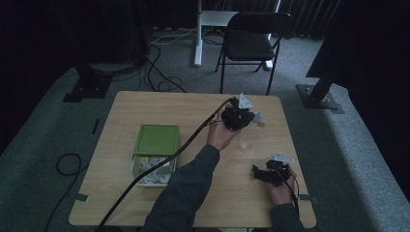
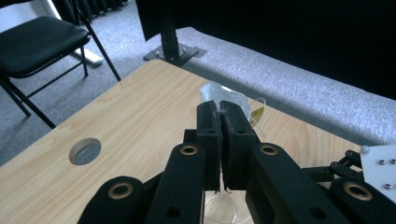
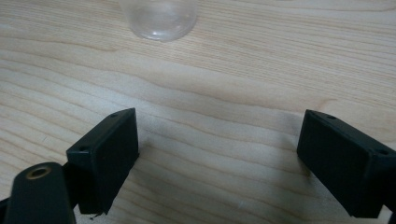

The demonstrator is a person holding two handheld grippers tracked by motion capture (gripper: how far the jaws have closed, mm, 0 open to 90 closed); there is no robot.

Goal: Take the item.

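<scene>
My left gripper (image 2: 220, 108) pinches one tea bag (image 2: 223, 95) tight above the single clear cup (image 3: 159, 18). My right gripper (image 3: 217, 158) rests wide apart on the table (image 3: 224, 84), cup just ahead. One green-lidded box (image 1: 155, 140) sits left.

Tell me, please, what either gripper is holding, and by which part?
The left gripper pinches a tea bag by its top edge or string; the right gripper is open, holding nothing.
</scene>
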